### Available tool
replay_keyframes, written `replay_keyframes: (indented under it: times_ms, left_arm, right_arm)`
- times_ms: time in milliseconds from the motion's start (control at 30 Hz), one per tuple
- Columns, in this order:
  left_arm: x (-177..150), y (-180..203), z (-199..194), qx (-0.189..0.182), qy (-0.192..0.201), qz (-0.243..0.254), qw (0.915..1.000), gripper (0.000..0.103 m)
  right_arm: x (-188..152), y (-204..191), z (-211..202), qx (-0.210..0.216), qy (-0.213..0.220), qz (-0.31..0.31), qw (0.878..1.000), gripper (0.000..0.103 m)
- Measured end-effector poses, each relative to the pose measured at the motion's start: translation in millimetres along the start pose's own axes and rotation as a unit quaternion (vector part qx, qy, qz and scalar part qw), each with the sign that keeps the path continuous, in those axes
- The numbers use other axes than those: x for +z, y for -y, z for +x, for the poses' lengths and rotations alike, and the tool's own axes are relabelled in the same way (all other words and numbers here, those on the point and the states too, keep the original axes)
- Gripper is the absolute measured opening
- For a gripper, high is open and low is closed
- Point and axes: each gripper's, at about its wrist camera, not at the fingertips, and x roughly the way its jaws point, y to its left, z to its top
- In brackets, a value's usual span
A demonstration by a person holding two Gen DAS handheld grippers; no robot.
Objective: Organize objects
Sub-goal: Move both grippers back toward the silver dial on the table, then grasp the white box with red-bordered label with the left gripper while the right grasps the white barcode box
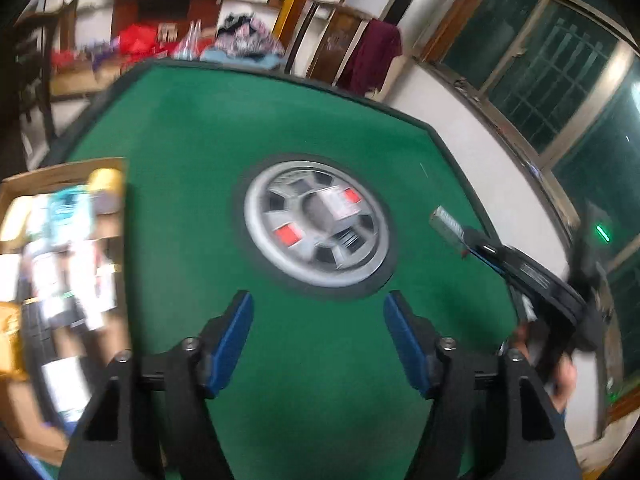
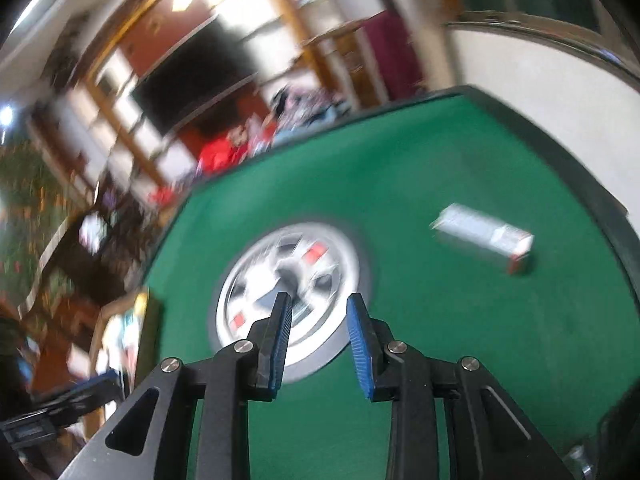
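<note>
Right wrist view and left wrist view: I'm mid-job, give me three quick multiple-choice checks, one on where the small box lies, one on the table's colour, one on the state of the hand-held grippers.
1. Where is the small box?
A. in the crate
B. on the felt, right of the round hub
C. between the left hand-held gripper's fingers

2. What colour is the table top?
A. green
B. red
C. white

3. How do the two hand-held grippers stand?
A. both clamped on boxes
B. left shut, right open
C. both open and empty

Answers: 1 B, the box lies alone on the felt, right of the hub. 2 A, green felt fills both views. 3 C, only felt and hub show between the fingers of the left hand-held gripper and the right hand-held gripper.
</note>
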Motion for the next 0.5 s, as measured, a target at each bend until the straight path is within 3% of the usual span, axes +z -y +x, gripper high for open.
replay_keyframes:
  times_ms: [133,333,500]
  left_arm:
    - [34.7,22.6,53.2,0.008,-0.032,-0.044,0.9985,0.070]
    - [64.2,37.5,123.8,0.066,-0.057,-0.076,0.9932,0.070]
    - [72.9,45.8,158.1,0.099,-0.061,-0.067,0.9909,0.070]
  right_arm:
    - [14.0,27.0,-13.7,-0.016,0.031,0.041,0.999,0.036]
    - [22.0,52.0,-16.5,-0.005,0.025,0.090,0.996,0.036]
    - [29.0,59.0,-19.9,-0.007,0.033,0.098,0.995,0.036]
